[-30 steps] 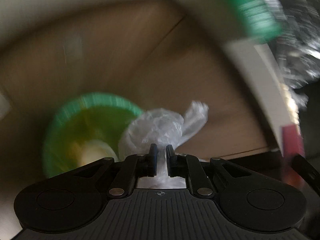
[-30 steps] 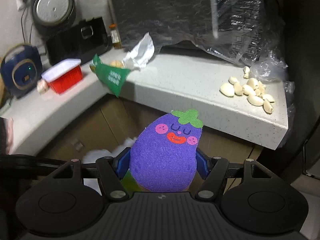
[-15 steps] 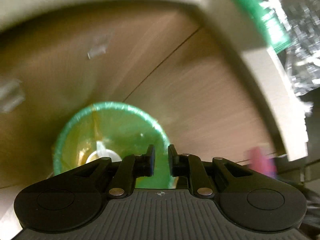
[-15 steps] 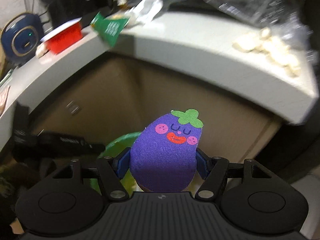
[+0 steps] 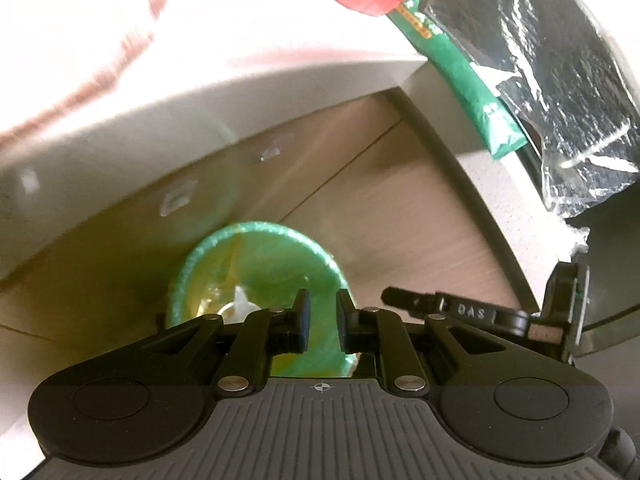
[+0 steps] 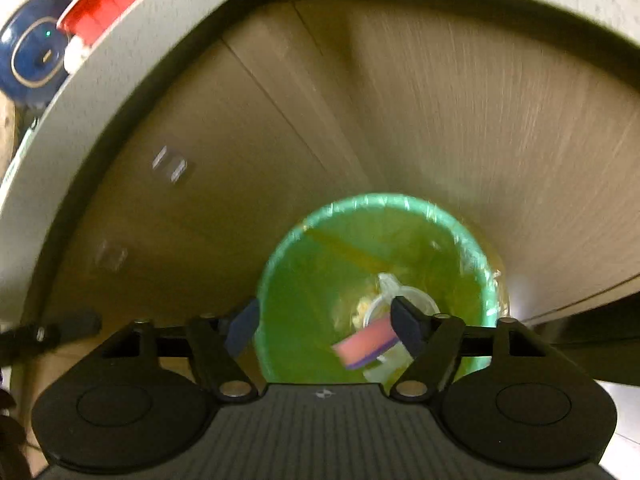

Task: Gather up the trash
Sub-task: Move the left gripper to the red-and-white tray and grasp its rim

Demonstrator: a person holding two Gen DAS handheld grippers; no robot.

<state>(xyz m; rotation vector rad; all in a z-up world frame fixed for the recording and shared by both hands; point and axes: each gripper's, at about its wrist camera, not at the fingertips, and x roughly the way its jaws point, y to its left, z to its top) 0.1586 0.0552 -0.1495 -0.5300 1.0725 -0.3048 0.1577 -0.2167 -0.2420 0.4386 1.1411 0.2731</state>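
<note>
A round bin with a green liner (image 5: pixel 260 236) stands on the floor against wooden cabinet doors. My left gripper (image 5: pixel 323 300) hangs above its near rim, jaws a narrow gap apart with nothing between them. White crumpled plastic (image 5: pixel 240 300) lies at the bottom of the bin. In the right wrist view the same bin (image 6: pixel 376 200) is directly below my right gripper (image 6: pixel 324 312), whose jaws are opening. The purple and pink sponge (image 6: pixel 366 344) has come free of the pads and is tumbling, blurred, inside the bin near a clear cup (image 6: pixel 404 298).
A pale counter edge (image 5: pixel 460 184) curves above the cabinet doors (image 6: pixel 440 120). On it are a green packet (image 5: pixel 460 68), crinkled clear plastic (image 5: pixel 560 80), a red tub (image 6: pixel 108 0) and a blue appliance (image 6: pixel 32 56). The other tool's black frame (image 5: pixel 476 312) shows at right.
My left gripper let go of the white plastic, which dropped into the bin, then rose. My right gripper came down over the bin and released the eggplant sponge.
</note>
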